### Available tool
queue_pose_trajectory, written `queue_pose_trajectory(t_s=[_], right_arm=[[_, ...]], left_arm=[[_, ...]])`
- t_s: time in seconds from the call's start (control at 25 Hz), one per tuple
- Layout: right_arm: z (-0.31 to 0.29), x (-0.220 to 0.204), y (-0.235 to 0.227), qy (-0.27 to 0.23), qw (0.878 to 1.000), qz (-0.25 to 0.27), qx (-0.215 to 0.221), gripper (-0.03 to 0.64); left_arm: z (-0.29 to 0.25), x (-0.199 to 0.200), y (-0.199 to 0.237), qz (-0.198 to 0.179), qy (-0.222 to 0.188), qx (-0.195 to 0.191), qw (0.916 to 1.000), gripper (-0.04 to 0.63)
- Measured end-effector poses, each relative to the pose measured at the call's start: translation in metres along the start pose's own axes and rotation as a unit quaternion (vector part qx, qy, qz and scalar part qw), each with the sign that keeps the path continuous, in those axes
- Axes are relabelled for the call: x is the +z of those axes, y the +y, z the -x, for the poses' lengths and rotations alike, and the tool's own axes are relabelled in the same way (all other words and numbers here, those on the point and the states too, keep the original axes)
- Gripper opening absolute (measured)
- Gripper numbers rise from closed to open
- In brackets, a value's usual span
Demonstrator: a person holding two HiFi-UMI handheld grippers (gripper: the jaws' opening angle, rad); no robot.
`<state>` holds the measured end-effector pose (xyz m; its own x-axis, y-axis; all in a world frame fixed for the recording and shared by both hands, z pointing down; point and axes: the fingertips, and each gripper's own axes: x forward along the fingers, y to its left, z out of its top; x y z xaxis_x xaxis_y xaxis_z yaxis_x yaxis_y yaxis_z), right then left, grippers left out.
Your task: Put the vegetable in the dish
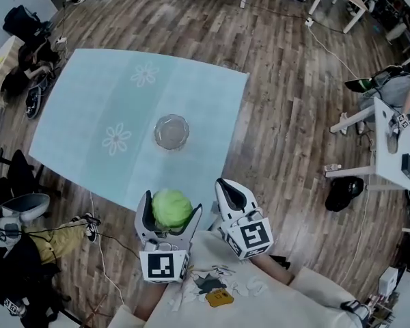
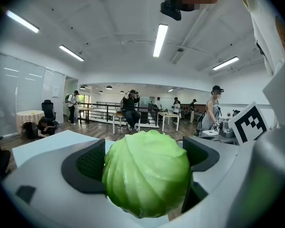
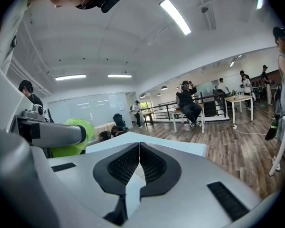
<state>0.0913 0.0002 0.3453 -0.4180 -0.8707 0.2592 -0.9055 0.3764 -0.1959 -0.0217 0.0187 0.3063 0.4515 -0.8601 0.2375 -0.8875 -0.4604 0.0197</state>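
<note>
Overhead, a brown, streaky wood-plank floor [image 1: 294, 80] fills most of the head view. On it stands the counter [image 1: 75, 108], under a smooth pale blue cover printed with white flower outlines [image 1: 116, 139]. The cover looks slick, so a dropped round thing would probably roll off the edge onto the floor.

At the counter's near edge, low in the view, the left gripper [image 1: 171, 210] is clamped on the cabbage [image 1: 169, 202], one jaw on each side. Its shell is grey moulded plastic. In the left gripper view, dark ribbed pads press the curved flanks of the cabbage, which bulges forward past them. On such a rounded surface the hold may be shallow, and the cabbage could squirt out if the squeeze eases or the gripper tips while carrying it.

The right gripper [image 1: 227, 190] sits just beside the left one. Its jaws are closed together on nothing, and its cross-hatched black pads meet in a thin line.

The cabbage is bright green and ball-shaped, with tightly wrapped, waxy leaves and faint ribs. It is well apart from the dish.

The dish [image 1: 171, 131] is a small, round bowl of clear glass near the counter's middle, and it appears empty. It looks barely wider than the cabbage. A release from too high or off-centre might knock it sliding or leave the cabbage perched on the rim.
</note>
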Motion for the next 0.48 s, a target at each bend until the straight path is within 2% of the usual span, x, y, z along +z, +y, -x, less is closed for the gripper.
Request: queue_pose_trajectory(t_s=[0.16,0.48], right_arm=[[-0.021,0.001,-0.018,0.007,1.000,0.001,0.028,0.023],[-0.047,-0.004,-0.050,0.021,0.998,-0.003,0.056,0.023]], left_arm=[[-0.025,-0.001,0.001,0.002,0.007,0.023,0.9997,0.517],[-0.059,-0.005,0.005,-0.003,0.018,0.060,0.9980,0.517]])
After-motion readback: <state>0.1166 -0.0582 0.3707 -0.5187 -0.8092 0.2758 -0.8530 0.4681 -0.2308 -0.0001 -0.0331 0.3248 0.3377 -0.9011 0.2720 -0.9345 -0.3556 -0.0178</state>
